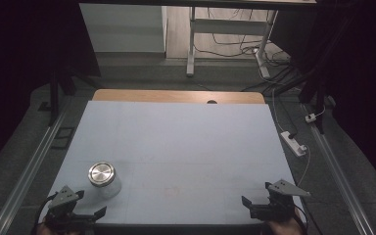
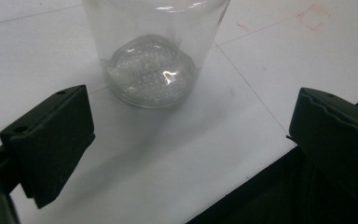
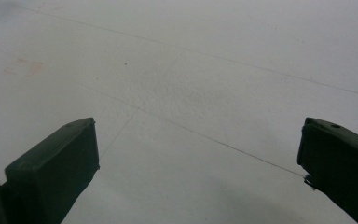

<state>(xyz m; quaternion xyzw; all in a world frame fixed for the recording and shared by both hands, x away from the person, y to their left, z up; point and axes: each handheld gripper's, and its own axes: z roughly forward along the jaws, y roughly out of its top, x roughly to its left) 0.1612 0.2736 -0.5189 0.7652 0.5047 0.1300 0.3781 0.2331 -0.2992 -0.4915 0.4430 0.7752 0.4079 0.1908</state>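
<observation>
A glass jar (image 1: 104,179) with a round metal lid (image 1: 101,173) is standing upright near the front left corner of the pale blue table (image 1: 176,147). In the left gripper view the jar (image 2: 154,51) is sitting ahead of the jaws, its clear wall and thick base showing against the white surface, nearer the left-hand jaw than the right-hand one in that view.

The left gripper (image 1: 81,211) is hovering at the table's front edge, just in front of the jar and slightly to its left as the high view shows it. Its jaws are standing wide apart and are gripping nothing. The jar is lying beyond their tips, not between them, and neither finger (image 2: 51,140) is touching the glass; a strip of bare table is showing between the jar's base and the jaw tips.

The right gripper (image 1: 258,208) is sitting at the front right corner of the table, well apart from the jar. Its jaws are also spread wide and are holding nothing, with plain table surface showing between them in the right gripper view. A faint red mark (image 3: 21,66) is showing on the surface ahead of that gripper, to the upper left in that view.

A similar red mark (image 2: 313,17) is lying on the table past the jar, to the upper right in the left gripper view.
</observation>
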